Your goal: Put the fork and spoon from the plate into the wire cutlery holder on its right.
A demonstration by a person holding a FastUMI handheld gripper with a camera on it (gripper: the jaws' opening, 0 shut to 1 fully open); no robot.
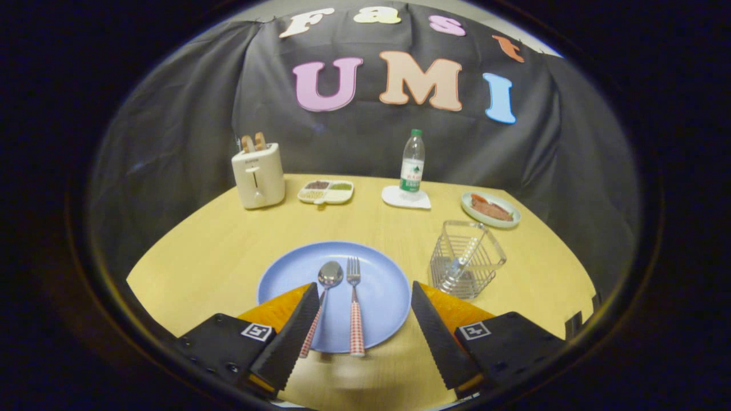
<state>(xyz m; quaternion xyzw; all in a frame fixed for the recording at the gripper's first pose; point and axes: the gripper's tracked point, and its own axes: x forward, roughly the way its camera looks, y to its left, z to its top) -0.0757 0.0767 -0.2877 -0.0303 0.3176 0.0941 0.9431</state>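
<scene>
A blue plate (385, 288) lies on the yellow table just ahead of my fingers. On it rest a spoon (329, 275) and, to its right, a fork (354, 297), both with red-checked handles pointing back toward me. The spoon's handle passes partly behind my left finger (294, 334). To the right of the plate stands the wire cutlery holder (466, 258), upright. My gripper (364, 297) is open, its fingers spread wide over the near half of the plate, with both handles lying between them and untouched.
At the table's far side stand a cream toaster (258, 174) with bread in it, a divided snack dish (325, 192), a water bottle (412, 161) on a white coaster, and a small plate of food (490, 209) behind the holder.
</scene>
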